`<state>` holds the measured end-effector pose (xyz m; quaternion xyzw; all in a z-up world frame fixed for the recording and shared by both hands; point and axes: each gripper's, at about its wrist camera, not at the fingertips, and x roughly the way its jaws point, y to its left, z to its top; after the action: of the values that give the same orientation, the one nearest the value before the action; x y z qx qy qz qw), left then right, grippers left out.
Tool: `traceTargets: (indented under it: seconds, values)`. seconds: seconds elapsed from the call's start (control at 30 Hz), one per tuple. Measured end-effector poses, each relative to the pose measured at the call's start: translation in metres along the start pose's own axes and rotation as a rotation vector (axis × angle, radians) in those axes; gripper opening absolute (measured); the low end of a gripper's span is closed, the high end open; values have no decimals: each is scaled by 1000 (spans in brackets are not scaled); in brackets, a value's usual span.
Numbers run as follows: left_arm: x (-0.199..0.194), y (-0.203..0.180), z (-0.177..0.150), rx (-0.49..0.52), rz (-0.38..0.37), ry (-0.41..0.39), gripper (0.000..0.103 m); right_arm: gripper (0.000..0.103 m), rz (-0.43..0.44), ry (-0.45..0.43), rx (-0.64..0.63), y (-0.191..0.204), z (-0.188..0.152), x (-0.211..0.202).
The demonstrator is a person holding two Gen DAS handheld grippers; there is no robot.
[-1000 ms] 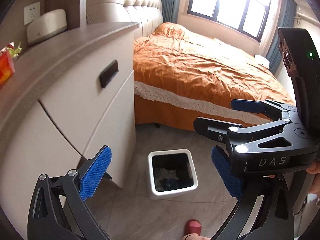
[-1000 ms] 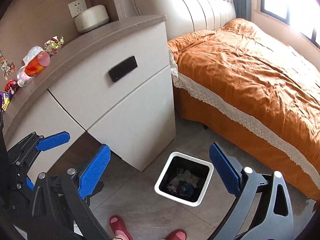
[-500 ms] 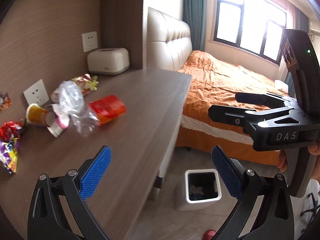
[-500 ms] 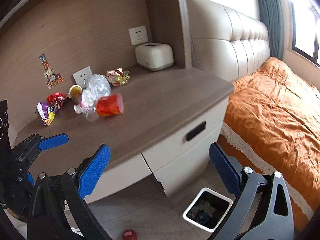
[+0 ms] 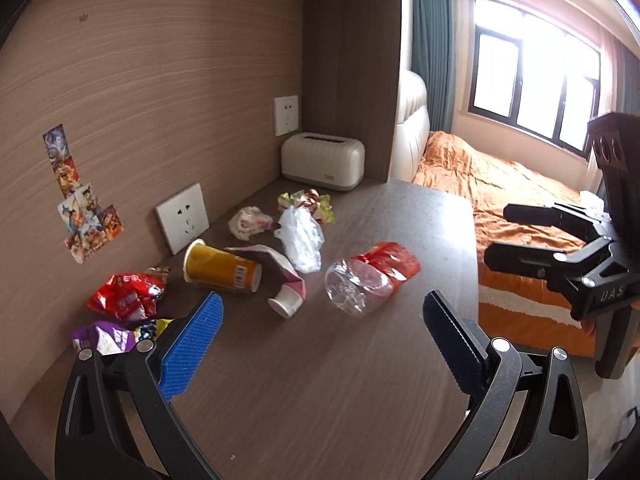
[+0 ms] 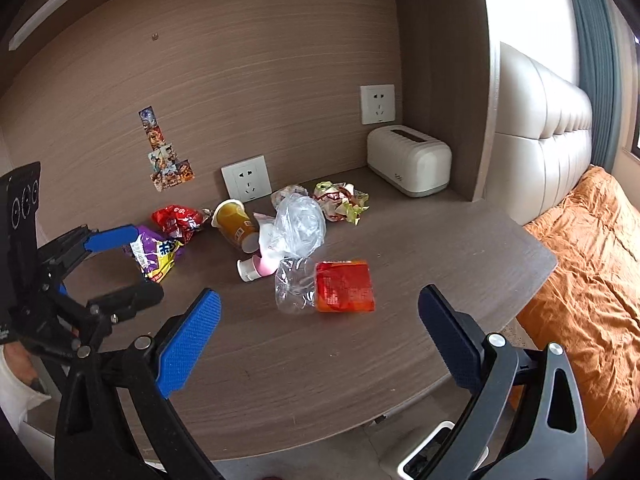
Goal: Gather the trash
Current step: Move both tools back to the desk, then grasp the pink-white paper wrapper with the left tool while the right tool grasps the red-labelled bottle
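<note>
Trash lies on the brown desk top (image 5: 304, 392) (image 6: 320, 368). A crushed clear bottle with a red label (image 5: 370, 276) (image 6: 326, 286) lies nearest. Behind it lie an orange paper cup (image 5: 222, 268) (image 6: 236, 224), a pink-white cup (image 5: 286, 292) (image 6: 256, 266), a clear plastic bag (image 5: 302, 236) (image 6: 298, 222), a red wrapper (image 5: 126, 294) (image 6: 178, 218), a purple-yellow wrapper (image 5: 106, 336) (image 6: 156, 254) and crumpled wrappers (image 5: 308, 202) (image 6: 340, 200). My left gripper (image 5: 320, 340) is open and empty above the desk. My right gripper (image 6: 320, 332) is open and empty, also seen in the left wrist view (image 5: 560, 240).
A cream tissue box (image 5: 323, 166) (image 6: 409, 166) stands at the back of the desk by the wall sockets (image 5: 183, 218). An orange bed (image 5: 516, 208) (image 6: 592, 264) lies to the right. The white bin's rim (image 6: 424, 452) shows below the desk edge.
Both grippers have risen from the floor bin up to the desk top and turned toward the trash pile. Both stay open and empty.
</note>
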<state>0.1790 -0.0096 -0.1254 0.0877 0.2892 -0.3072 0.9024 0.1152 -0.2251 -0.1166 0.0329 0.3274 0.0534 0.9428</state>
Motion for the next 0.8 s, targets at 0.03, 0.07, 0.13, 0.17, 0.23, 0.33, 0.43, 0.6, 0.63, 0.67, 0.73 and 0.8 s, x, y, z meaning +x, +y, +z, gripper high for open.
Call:
traceTargets:
  seconds: [0.03, 0.07, 0.13, 0.17, 0.23, 0.33, 0.43, 0.6, 0.63, 0.67, 0.73, 0.8]
  values:
    - [5, 7, 2, -14, 2, 1, 98, 99, 14, 12, -3, -1, 0, 7]
    - [13, 13, 3, -28, 2, 5, 98, 99, 27, 25, -1, -3, 0, 13]
    - [30, 22, 7, -44, -14, 35, 97, 99, 56, 56, 10, -11, -1, 32]
    - [38, 24, 8, -44, -25, 47, 96, 99, 69, 70, 14, -15, -2, 40]
    - [57, 22, 8, -30, -17, 72, 89, 99, 97, 93, 16, -23, -3, 55]
    - [91, 20, 7, -29, -14, 132, 80, 99, 165, 141, -5, -36, -5, 81]
    - [120, 21, 6, -43, -13, 167, 80, 99, 208, 197, -45, -46, -6, 105]
    - [156, 25, 8, -80, 7, 210, 80, 99, 304, 246, -86, -55, -5, 134]
    - [161, 26, 8, -90, 6, 220, 79, 99, 330, 258, -91, -55, -6, 139]
    - [167, 27, 7, -101, 0, 235, 75, 99, 352, 264, -97, -55, -6, 143]
    - [176, 26, 5, -106, 3, 263, 70, 99, 389, 279, -109, -53, -6, 149]
    - [183, 24, 4, -100, -1, 285, 64, 99, 412, 288, -118, -53, -7, 155]
